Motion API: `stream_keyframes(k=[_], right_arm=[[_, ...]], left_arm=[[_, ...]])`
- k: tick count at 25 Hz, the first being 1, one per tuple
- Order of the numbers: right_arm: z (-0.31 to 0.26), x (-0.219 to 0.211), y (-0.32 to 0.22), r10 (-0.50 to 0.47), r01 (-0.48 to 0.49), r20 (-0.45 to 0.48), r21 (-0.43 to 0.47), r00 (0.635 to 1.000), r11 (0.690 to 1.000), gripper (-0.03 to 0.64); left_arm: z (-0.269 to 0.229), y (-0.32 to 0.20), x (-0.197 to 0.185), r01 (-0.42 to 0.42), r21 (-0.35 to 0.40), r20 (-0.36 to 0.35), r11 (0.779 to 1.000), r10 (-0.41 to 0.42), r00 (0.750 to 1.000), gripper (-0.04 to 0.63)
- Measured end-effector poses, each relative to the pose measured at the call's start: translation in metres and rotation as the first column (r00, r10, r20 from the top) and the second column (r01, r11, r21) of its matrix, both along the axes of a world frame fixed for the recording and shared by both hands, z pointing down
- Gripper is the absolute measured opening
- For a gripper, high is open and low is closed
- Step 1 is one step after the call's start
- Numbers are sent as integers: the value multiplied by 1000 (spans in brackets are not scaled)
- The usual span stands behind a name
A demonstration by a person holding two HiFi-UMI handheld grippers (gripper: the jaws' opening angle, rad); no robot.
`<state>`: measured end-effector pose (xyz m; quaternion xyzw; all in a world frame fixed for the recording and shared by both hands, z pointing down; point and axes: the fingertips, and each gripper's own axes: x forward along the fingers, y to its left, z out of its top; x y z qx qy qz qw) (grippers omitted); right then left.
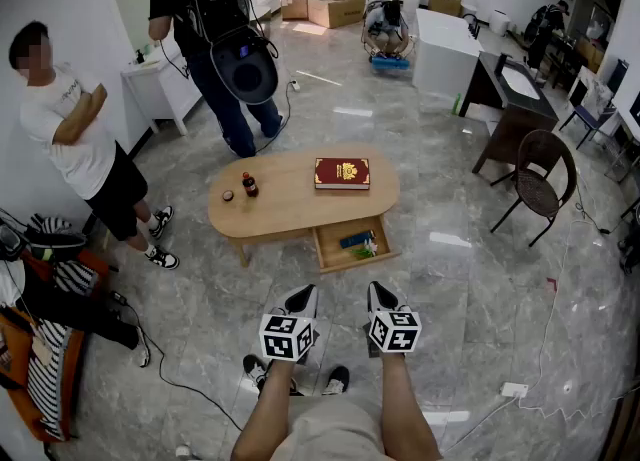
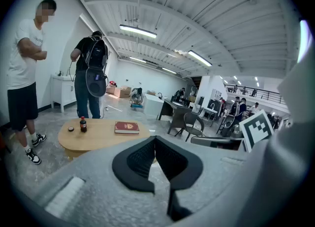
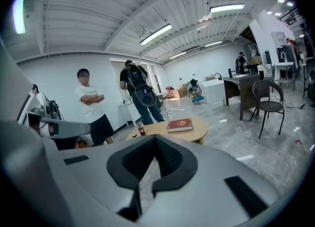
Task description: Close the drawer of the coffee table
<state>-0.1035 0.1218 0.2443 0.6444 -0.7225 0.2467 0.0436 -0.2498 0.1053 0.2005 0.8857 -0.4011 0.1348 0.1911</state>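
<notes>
Drawer (image 1: 352,244) stands pulled out from the table's (image 1: 290,199) near edge, toward its right end, with small items inside. Closing has not begun: the left gripper (image 1: 300,301) and right gripper (image 1: 381,297) hang well short of it, jaws together, empty.

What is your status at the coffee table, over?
Left gripper and right gripper shut, empty, short of the coffee table. Drawer open, small items inside. Nothing blocks its front.

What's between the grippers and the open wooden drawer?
Just bare shiny grey floor, seen in the head view, between the left gripper, the right gripper and the open wooden drawer.
</notes>
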Motion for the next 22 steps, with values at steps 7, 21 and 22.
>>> stream_keyframes(k=[7, 21, 22], right_arm=[[-5, 16, 4, -9, 10, -34, 19, 999, 1000, 15], [5, 103, 23, 217, -221, 104, 32, 971, 975, 15], [8, 115, 25, 242, -246, 117, 26, 963, 969, 15]], left_arm=[[-9, -7, -12, 24, 48, 37, 999, -25, 999, 9], [8, -49, 15, -13, -1, 18, 1000, 13, 1000, 9], [9, -54, 25, -28, -1, 17, 1000, 28, 999, 9]])
